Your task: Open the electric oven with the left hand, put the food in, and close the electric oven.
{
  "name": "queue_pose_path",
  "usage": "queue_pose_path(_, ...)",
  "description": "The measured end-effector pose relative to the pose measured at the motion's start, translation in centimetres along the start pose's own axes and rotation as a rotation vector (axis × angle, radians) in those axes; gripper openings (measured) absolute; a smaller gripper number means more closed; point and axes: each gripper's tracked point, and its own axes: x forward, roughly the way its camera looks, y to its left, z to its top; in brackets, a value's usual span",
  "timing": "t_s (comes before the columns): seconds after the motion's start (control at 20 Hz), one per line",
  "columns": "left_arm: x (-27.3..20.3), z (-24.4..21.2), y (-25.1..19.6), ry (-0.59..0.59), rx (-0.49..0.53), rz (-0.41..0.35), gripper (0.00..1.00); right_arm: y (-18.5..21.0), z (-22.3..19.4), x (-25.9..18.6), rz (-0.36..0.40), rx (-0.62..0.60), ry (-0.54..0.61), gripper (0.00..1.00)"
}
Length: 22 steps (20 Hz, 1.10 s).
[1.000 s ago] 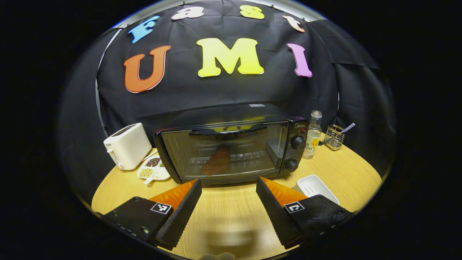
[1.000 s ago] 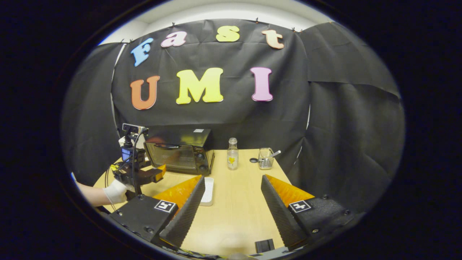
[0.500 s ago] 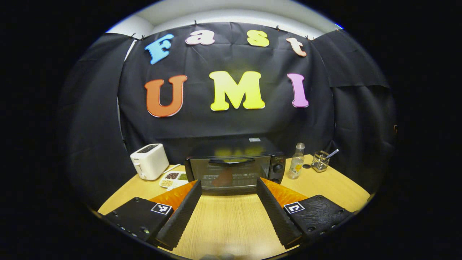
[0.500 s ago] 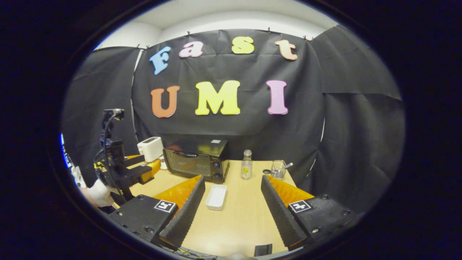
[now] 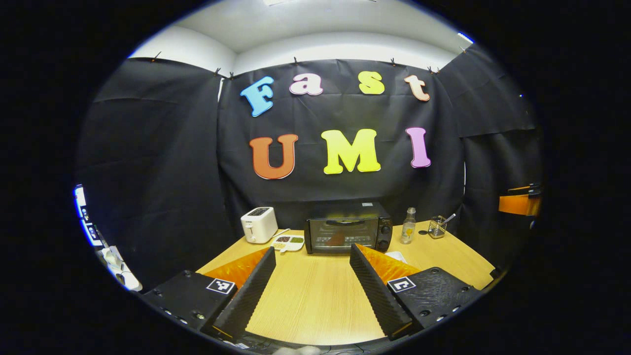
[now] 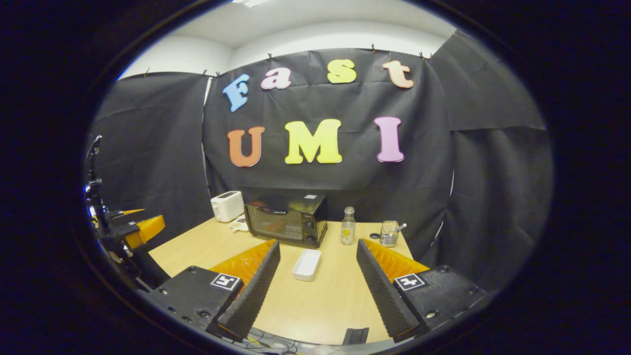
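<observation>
The black electric oven (image 5: 347, 228) stands at the back of the wooden table (image 5: 315, 301), its glass door shut. A reddish-brown shape (image 5: 336, 239) shows behind the glass; whether it is food or a reflection I cannot tell. My left gripper (image 5: 312, 250) hangs open over the table's front, far from the oven, nothing between its fingers. My right gripper (image 6: 318, 243) is open and empty too, back from the oven (image 6: 287, 224). An empty white tray (image 6: 306, 264) lies ahead of it. The left gripper (image 6: 133, 229) appears far left in the right gripper view.
A white toaster (image 5: 259, 224) and a divided dish of beans (image 5: 290, 241) sit left of the oven. A clear bottle (image 5: 408, 232) and a wire basket (image 5: 436, 227) stand to its right. Black cloth walls close in the back and sides.
Both grippers have drawn back from the oven toward the table's front, so the oven looks much smaller. The door stays shut and both grippers stay open.
</observation>
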Motion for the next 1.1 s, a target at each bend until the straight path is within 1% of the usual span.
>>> queue_pose_path(0.2, -3.4, 0.1, 2.5, 0.003, -0.035, 0.052, 0.96, 1.5, 0.2, -0.8, 0.009, -0.013, -0.005, 0.99)
queue_pose_path(0.4, -5.2, -0.5, 3.8, 0.021, -0.071, 0.057, 0.96, 5.0, 0.2, -1.0, 0.043, -0.019, 0.012, 0.99)
queue_pose_path(0.55, -5.8, -0.2, 4.4, 0.013, -0.094, 0.041, 0.96, 7.0, 0.3, -0.7, 0.051, -0.022, 0.031, 0.99)
queue_pose_path(0.7, -6.4, 0.3, 5.3, -0.002, -0.08, 0.024, 0.96, 8.4, 1.3, -1.0, 0.043, 0.002, 0.013, 0.99)
queue_pose_path(0.85, -6.4, 1.2, 5.9, -0.019, -0.071, 0.013, 0.97, 9.4, 2.2, -1.5, 0.025, -0.004, -0.021, 0.99)
queue_pose_path(0.9, -6.5, 1.6, 5.9, -0.03, -0.07, 0.006, 0.97, 9.7, 2.5, -1.8, 0.019, 0.002, -0.029, 0.96)
queue_pose_path(0.95, -6.5, 2.1, 5.7, -0.044, -0.066, -0.001, 0.97, 10.0, 2.8, -2.2, 0.012, 0.004, -0.036, 0.99)
queue_pose_path(1.1, -6.1, 2.8, 4.3, -0.056, -0.037, -0.042, 0.96, 9.4, 3.5, -3.3, -0.031, -0.01, -0.064, 0.99)
